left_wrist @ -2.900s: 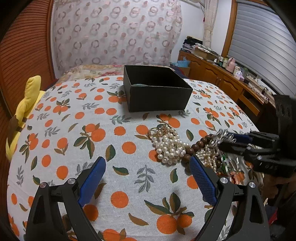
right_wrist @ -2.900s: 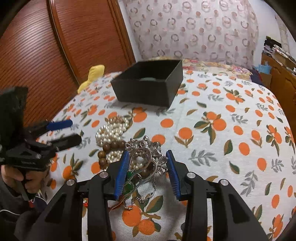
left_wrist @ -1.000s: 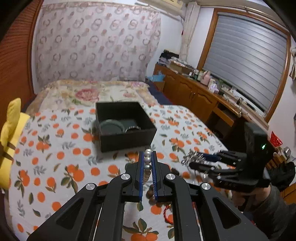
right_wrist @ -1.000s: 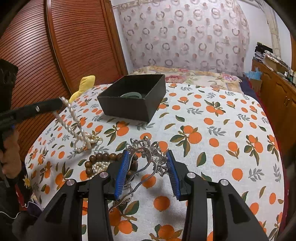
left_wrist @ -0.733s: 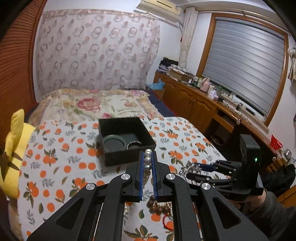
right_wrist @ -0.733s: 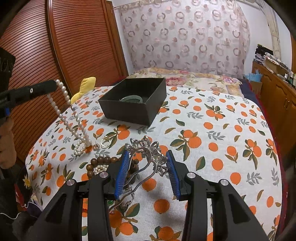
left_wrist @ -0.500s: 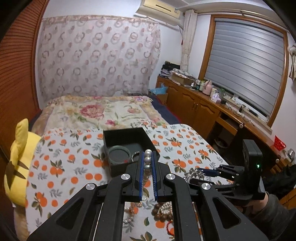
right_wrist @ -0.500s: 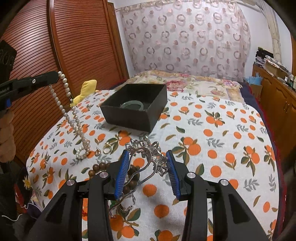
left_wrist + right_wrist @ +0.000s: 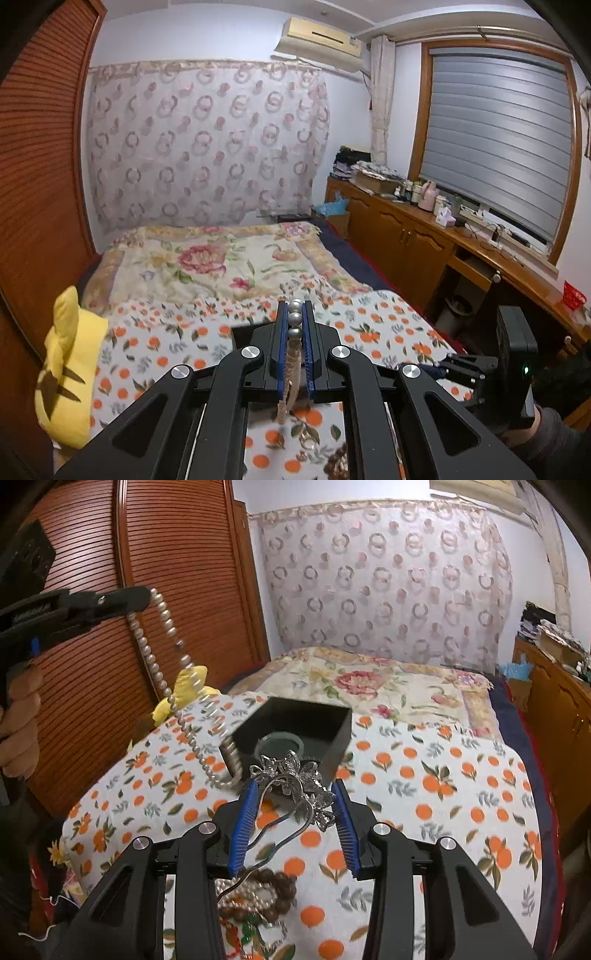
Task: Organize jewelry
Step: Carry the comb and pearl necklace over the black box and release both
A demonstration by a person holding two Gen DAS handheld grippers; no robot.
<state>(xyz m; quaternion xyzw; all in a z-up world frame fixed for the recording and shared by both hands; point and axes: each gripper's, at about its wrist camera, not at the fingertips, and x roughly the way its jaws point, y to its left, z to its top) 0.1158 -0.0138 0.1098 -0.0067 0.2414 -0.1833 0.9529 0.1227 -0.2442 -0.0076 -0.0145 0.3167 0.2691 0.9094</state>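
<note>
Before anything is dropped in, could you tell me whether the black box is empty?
Not empty: the open black box already holds a green bangle.

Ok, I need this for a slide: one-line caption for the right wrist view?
Right tool grips a silver floral hairpiece; left tool dangles a pearl necklace near the black box.
</note>
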